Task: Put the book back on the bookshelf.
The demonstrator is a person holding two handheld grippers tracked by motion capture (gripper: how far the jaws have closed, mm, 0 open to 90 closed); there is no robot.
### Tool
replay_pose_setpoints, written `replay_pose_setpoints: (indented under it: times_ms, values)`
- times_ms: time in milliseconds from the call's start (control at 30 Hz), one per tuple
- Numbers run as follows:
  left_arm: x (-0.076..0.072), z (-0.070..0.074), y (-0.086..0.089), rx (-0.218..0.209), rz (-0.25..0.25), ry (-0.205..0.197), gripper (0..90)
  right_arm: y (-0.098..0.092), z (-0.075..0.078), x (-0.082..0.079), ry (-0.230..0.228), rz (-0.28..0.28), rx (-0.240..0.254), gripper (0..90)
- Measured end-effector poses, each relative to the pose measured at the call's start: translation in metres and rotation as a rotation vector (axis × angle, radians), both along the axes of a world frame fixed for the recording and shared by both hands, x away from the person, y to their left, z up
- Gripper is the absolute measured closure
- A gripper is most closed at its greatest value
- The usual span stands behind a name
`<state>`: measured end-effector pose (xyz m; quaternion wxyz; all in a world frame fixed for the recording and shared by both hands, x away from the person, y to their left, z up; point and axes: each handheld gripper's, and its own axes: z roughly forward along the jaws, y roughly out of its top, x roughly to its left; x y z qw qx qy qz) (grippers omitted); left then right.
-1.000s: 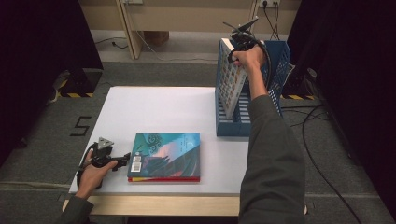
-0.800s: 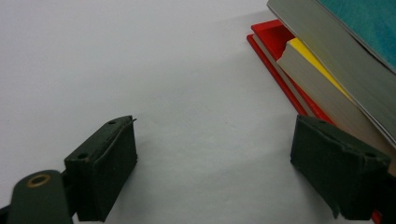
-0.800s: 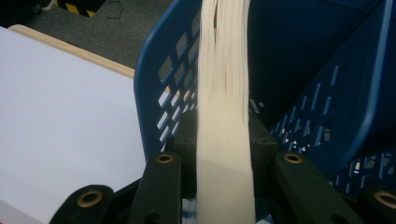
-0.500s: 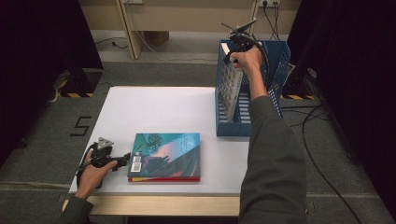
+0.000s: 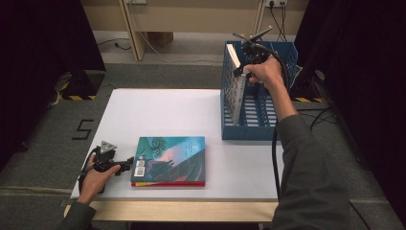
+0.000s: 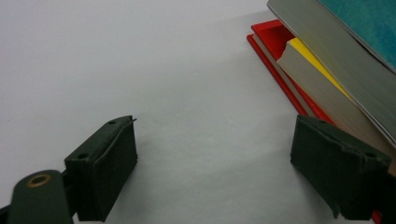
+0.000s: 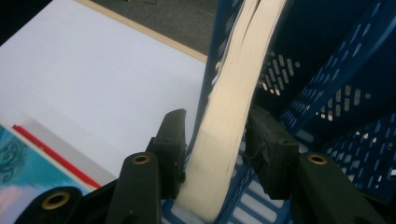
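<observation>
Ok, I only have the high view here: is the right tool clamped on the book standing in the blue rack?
Observer: No. The right tool has just been opening its jaws; the book stands between them in the blue rack, pads seemingly off it.
Operator: And the left tool?
Observer: The left tool is open over bare table, nothing between its jaws.
Operator: Is the flat one single?
Observer: No, a stack: yellow book and red book under the teal book.

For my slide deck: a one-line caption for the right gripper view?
Right gripper jaws just opening around an upright book in the blue rack.
</observation>
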<state>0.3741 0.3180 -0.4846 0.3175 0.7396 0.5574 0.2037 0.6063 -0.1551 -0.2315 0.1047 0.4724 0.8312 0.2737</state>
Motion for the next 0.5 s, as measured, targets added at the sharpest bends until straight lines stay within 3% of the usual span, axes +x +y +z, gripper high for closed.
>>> replay_pose_setpoints:
  times_ms: [200, 367, 500]
  values:
    - [0.0, 0.0, 0.0, 0.001, 0.001, -0.002, 13.3, 0.003, -0.003, -0.013, 0.019, 0.036, -0.009, 61.9]
    - [0.0, 0.0, 0.0, 0.002, 0.001, -0.001, 13.3, 0.018, -0.004, -0.011, -0.005, 0.044, -0.011, 64.6]
    - [0.0, 0.0, 0.0, 0.001, 0.001, -0.002, 13.3, 0.026, -0.002, -0.007, 0.001, 0.044, -0.029, 64.9]
